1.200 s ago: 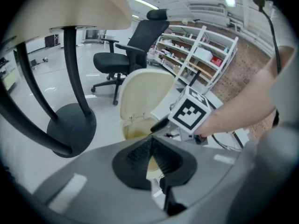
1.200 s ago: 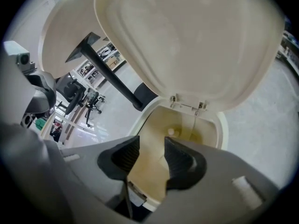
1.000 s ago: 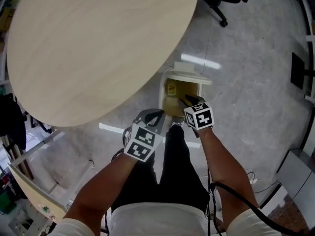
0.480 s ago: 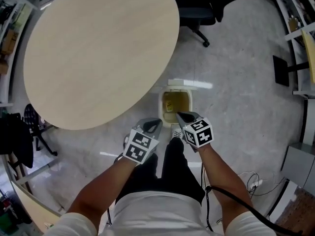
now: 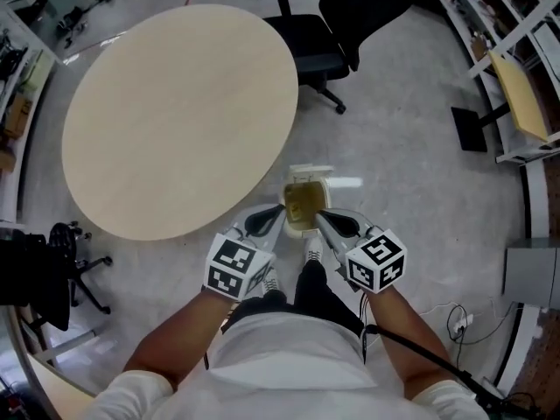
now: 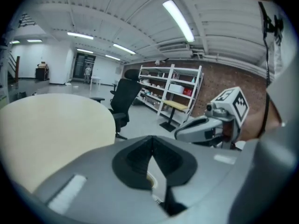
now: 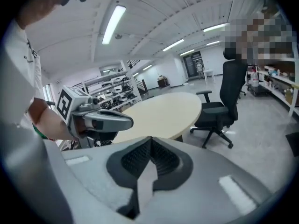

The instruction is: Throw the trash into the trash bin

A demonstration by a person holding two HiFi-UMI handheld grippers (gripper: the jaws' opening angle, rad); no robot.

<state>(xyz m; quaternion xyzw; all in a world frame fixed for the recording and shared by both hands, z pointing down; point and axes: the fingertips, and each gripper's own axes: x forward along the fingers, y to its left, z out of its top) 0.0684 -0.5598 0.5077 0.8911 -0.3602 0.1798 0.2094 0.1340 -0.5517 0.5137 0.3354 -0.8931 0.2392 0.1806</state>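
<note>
The small white trash bin (image 5: 296, 179) stands on the floor by the round table, lid up, with yellowish trash (image 5: 304, 201) inside. Both grippers hang high above it, side by side and pointing forward and down. My left gripper (image 5: 278, 213) is shut with nothing between its jaws; its own view shows the jaw tips (image 6: 150, 141) meeting. My right gripper (image 5: 318, 216) is shut and empty too, and its tips (image 7: 150, 142) touch. Each gripper view also shows the other one beside it: the right gripper (image 6: 205, 127) and the left gripper (image 7: 100, 120).
A round beige table (image 5: 179, 116) fills the upper left. A black office chair (image 5: 306, 46) stands beyond it, and another chair (image 5: 66, 265) is at the left. Shelving (image 5: 516, 86) lines the right side. A cable (image 5: 455, 322) lies on the floor, and my legs (image 5: 306, 283) are under the grippers.
Both grippers have risen away from the bin, which now looks smaller and farther below. The right gripper, earlier right at the bin's mouth, has lifted clear.
</note>
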